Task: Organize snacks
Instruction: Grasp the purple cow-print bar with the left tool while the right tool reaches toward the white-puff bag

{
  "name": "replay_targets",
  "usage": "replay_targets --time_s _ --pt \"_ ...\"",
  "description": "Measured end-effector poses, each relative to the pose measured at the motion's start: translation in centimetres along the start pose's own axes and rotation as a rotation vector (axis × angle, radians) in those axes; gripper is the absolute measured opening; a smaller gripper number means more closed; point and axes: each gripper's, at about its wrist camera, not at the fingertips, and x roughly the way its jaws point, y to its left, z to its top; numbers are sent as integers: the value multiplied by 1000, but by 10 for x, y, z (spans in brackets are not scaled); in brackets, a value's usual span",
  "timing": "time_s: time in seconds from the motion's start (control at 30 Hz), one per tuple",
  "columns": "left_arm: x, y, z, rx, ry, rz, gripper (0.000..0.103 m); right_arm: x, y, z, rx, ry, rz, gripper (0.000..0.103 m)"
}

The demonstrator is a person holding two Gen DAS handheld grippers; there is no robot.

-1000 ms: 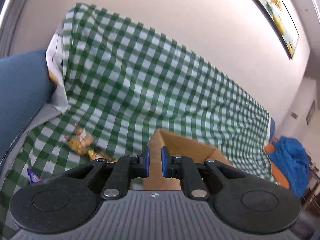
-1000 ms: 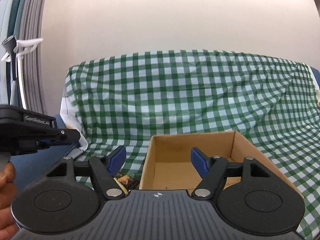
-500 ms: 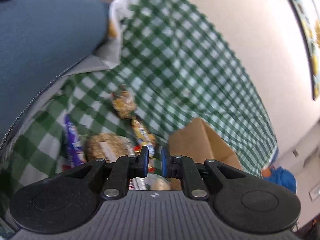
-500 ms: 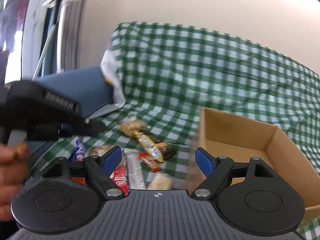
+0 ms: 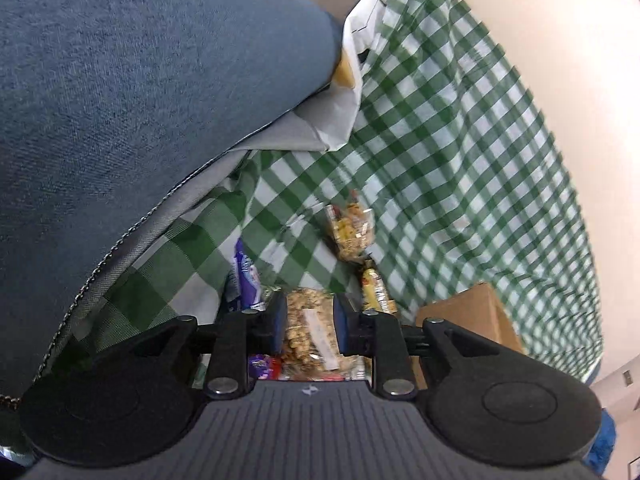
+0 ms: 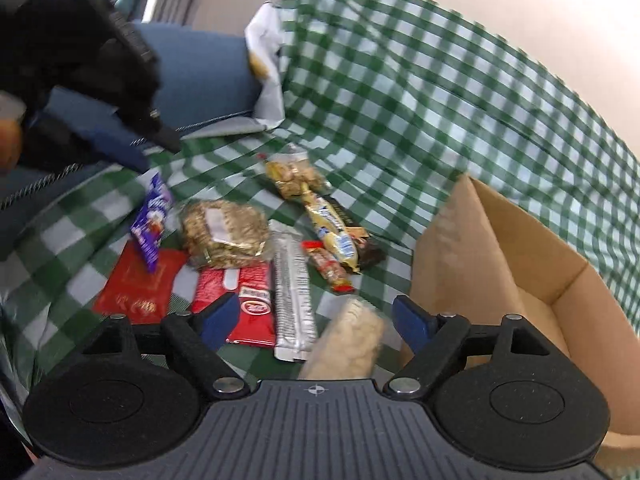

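Several snack packets lie on a green checked cloth [image 6: 400,92]. In the right wrist view I see a granola bag [image 6: 222,232], a purple packet [image 6: 150,218], red packets [image 6: 138,284], a silver bar [image 6: 292,284], a yellow bar [image 6: 330,226] and a nut bag [image 6: 294,176]. An open cardboard box [image 6: 520,264] stands to their right. My right gripper [image 6: 316,316] is open above the packets. My left gripper [image 5: 309,320] is partly open above the granola bag [image 5: 308,328], holding nothing. It also shows in the right wrist view [image 6: 80,60] at the upper left.
A blue cushion [image 5: 140,100] fills the left side. A white crumpled bag [image 5: 348,92] lies behind it. A pale wall [image 6: 440,0] rises behind the covered sofa. The box [image 5: 472,316] shows at the right in the left wrist view.
Both grippers have tipped down toward the snacks. The left jaws have opened a little. The right gripper stays open.
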Motion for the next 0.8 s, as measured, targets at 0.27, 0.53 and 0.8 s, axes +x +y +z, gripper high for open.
replay_targets --time_s 0.27,0.53,0.8 --pt "17 -5 -8 65 48 101 36 33 -4 -9 1 171 -36 83" --pt "33 -2 -15 70 120 147 36 28 -8 -14 7 155 -21 29" --pt "32 -2 -18 82 116 149 18 9 -6 -15 -40 103 19 1"
